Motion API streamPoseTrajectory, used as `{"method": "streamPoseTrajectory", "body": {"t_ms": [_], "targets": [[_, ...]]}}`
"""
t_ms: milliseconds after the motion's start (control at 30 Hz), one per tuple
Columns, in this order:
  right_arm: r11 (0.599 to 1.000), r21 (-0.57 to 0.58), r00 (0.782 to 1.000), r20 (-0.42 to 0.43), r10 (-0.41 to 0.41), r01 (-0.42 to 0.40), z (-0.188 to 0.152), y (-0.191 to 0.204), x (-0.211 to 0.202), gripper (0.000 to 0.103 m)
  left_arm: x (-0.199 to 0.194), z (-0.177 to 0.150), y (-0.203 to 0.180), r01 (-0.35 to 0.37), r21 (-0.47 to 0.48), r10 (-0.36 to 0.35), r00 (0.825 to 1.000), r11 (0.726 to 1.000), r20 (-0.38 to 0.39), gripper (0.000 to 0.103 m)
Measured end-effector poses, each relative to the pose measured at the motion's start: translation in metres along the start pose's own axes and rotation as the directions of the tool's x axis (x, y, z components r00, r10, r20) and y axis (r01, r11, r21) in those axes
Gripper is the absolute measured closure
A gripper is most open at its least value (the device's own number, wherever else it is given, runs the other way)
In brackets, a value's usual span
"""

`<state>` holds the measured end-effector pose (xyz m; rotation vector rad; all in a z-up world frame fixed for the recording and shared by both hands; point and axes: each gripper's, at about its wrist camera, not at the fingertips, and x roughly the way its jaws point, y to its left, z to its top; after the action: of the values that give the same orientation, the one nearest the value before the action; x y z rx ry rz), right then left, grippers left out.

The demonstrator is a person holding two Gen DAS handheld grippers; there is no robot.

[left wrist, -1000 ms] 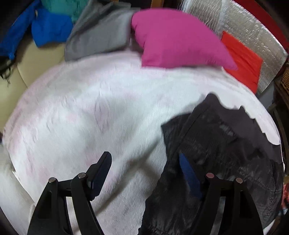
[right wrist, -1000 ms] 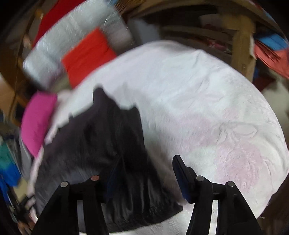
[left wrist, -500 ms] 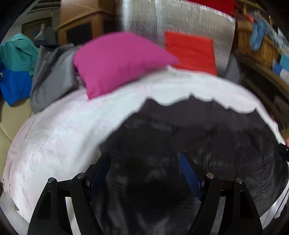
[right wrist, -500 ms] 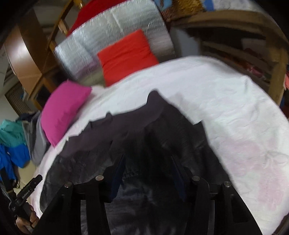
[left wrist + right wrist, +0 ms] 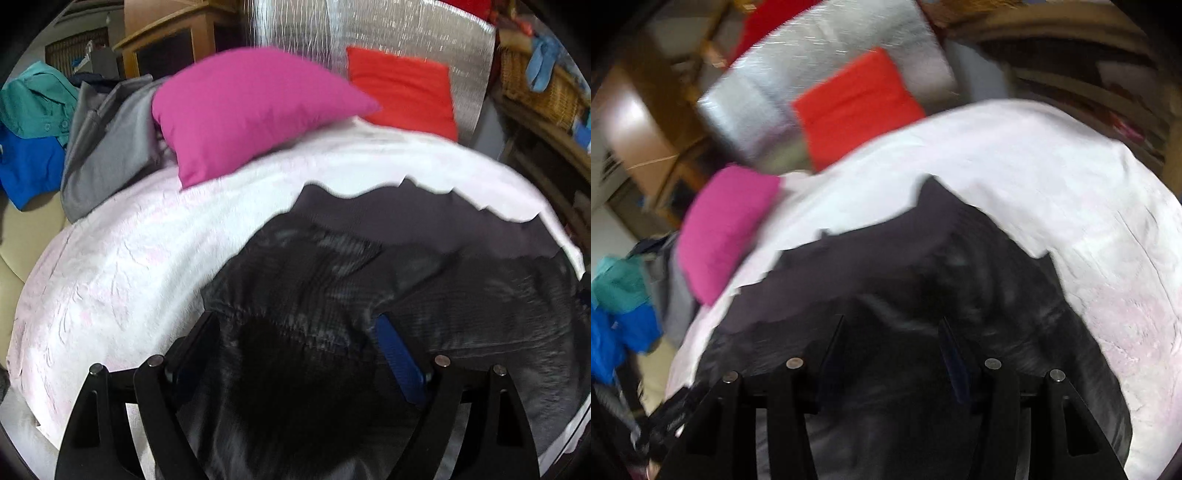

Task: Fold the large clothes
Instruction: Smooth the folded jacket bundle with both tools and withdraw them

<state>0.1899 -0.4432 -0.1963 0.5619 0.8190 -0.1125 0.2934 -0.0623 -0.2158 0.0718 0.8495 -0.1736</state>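
Note:
A large dark grey-black garment [image 5: 424, 273] lies crumpled on the white bed cover [image 5: 129, 258]; it also shows in the right wrist view [image 5: 942, 266]. My left gripper [image 5: 299, 325] is open, its jaws wide apart just over the garment's near left part. My right gripper [image 5: 892, 328] is open too, low over the garment's near edge. The other gripper's tip [image 5: 676, 417] shows at the lower left of the right wrist view. The garment's near part is hidden under the fingers.
A magenta pillow [image 5: 251, 110] and a red cushion [image 5: 402, 92] lie at the head, against a silver foil panel [image 5: 369, 33]. Grey [image 5: 107, 140], teal and blue clothes [image 5: 29, 162] are piled at the left. Wooden furniture and a wicker basket [image 5: 535, 88] stand beyond.
Both grippers have swung from the garment's sides to over it and come lower. The garment now fills the near part of both views. Both stay open.

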Motion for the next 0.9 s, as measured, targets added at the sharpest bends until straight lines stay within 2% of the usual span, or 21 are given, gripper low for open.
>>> {"method": "streamPoseTrajectory", "body": {"t_ms": [67,167,233,300,400,500,567,667,800,900], "targets": [[0.996,-0.053,0.996,-0.038,0.075,-0.077,-0.011,0.021,0.0,0.047,-0.009,-0.002,-0.001,0.044,-0.007,-0.043,0.999,0.999,0.02,0.015],[0.985,-0.135,0.991,-0.095,0.098,-0.111,-0.027,0.05,0.012,0.047,-0.011,-0.007,-0.008,0.084,0.006,-0.084,0.996,0.996,0.005,0.015],[0.982,-0.168,0.987,-0.146,0.062,-0.087,-0.035,0.059,0.027,0.047,0.002,-0.012,-0.016,0.049,0.038,-0.047,0.998,0.998,-0.052,0.015],[0.981,-0.191,0.975,-0.222,-0.007,-0.037,-0.04,0.06,0.054,0.047,0.018,-0.018,-0.018,0.011,0.051,-0.006,0.994,0.999,-0.112,0.015],[0.985,-0.159,0.973,-0.231,0.023,-0.061,-0.037,0.055,0.046,0.047,0.015,-0.014,-0.013,0.029,0.043,-0.024,0.994,0.999,-0.108,0.015],[0.993,-0.095,0.983,-0.174,0.052,-0.07,-0.022,0.038,0.024,0.045,0.005,-0.009,0.004,0.056,-0.003,-0.056,0.996,0.998,-0.065,0.015],[0.998,-0.04,0.992,-0.114,0.05,-0.055,-0.012,0.016,0.007,0.038,0.0,-0.004,0.023,0.062,-0.048,-0.064,0.997,0.997,-0.042,0.015],[0.996,0.079,0.998,-0.038,0.04,-0.037,0.001,-0.028,-0.021,0.035,-0.001,0.001,0.055,0.053,-0.123,-0.057,0.998,0.991,-0.028,0.015],[0.971,0.24,1.0,0.0,0.024,-0.024,0.007,-0.085,-0.043,0.033,0.007,0.001,0.094,0.045,-0.224,-0.06,0.996,0.974,-0.06,0.015],[0.957,0.289,1.0,0.002,0.01,-0.01,0.01,-0.112,-0.049,0.033,0.019,0.002,0.12,0.045,-0.285,-0.075,0.993,0.957,-0.095,0.015]]}}
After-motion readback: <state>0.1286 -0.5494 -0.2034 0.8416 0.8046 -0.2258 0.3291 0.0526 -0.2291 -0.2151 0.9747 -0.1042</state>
